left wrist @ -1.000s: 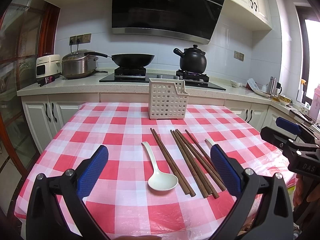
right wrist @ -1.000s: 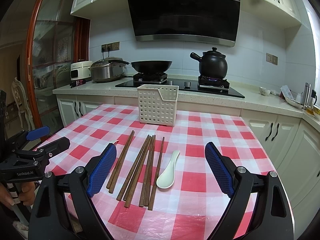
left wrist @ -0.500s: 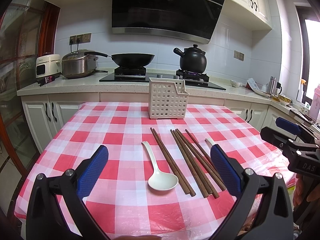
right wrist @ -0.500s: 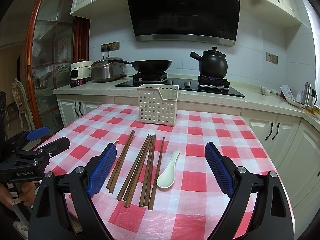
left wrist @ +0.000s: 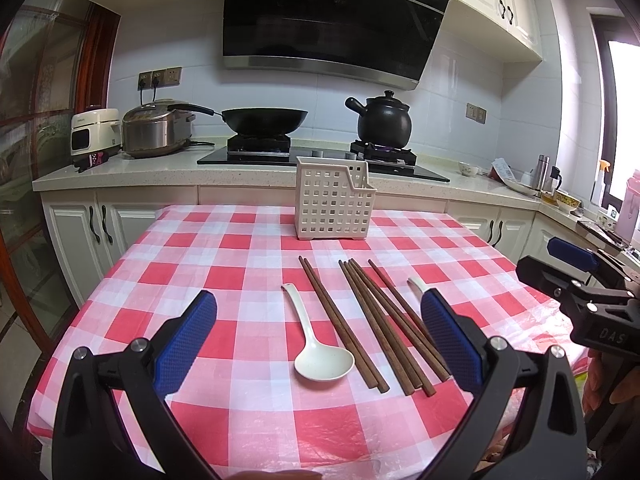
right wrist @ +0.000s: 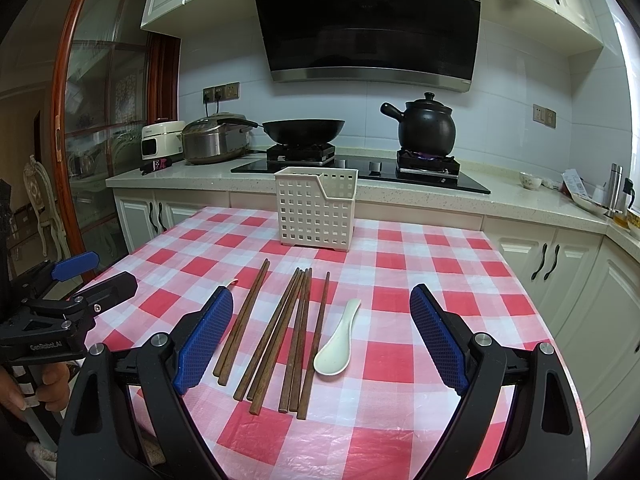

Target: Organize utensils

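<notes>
Left wrist view: checked table point(left wrist: 224, 264) fills most of the frame, near edge right under the left gripper point(left wrist: 318, 334), right edge dropping off by the right gripper point(left wrist: 576, 276). Counter point(left wrist: 120, 174) runs behind the far edge with a wok point(left wrist: 264, 120), black pot point(left wrist: 384, 122) and rice cooker point(left wrist: 154, 132), well apart from the table stuff. White basket point(left wrist: 334, 204) stands upright near the far edge, with bare cloth between it and the utensils.

Chopsticks point(left wrist: 372, 320) lie loose in a fan mid-table. One spoon point(left wrist: 320, 354) sits just left of them. A second spoon point(left wrist: 416, 283) is mostly hidden behind the left gripper's right finger, only the handle tip showing.

Both grippers have jaws wide apart, holding nothing, hovering at the near side; right gripper point(right wrist: 320, 336) frames the chopsticks.
</notes>
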Tool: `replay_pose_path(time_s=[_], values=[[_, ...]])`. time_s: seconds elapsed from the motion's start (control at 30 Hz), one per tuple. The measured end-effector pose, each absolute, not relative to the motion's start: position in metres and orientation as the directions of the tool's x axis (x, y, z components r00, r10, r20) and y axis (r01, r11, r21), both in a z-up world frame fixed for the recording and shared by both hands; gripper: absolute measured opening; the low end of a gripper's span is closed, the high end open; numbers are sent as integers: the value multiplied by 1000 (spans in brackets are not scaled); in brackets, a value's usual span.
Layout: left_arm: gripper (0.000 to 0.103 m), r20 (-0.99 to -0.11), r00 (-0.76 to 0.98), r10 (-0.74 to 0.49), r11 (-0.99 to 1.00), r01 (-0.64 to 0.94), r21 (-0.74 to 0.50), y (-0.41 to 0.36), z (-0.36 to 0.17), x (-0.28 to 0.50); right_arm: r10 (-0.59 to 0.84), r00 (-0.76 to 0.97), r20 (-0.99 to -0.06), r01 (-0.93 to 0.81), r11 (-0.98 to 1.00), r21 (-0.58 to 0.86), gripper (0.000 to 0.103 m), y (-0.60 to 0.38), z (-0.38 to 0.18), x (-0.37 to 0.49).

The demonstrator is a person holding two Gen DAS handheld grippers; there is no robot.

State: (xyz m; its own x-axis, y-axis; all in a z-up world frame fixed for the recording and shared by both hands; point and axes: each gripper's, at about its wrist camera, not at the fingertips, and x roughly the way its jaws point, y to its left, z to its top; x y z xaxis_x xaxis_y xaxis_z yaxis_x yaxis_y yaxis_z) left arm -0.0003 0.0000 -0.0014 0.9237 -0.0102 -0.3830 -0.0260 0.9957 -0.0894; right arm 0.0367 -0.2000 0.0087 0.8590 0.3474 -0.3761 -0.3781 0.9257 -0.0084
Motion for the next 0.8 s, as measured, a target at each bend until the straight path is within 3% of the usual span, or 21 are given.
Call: replay_pose_path(time_s=[0.8], values=[[99, -382, 924, -11, 995, -26, -92, -1, 0, 0, 348, 858, -379, -378, 926, -7, 85, -200, 6, 38]])
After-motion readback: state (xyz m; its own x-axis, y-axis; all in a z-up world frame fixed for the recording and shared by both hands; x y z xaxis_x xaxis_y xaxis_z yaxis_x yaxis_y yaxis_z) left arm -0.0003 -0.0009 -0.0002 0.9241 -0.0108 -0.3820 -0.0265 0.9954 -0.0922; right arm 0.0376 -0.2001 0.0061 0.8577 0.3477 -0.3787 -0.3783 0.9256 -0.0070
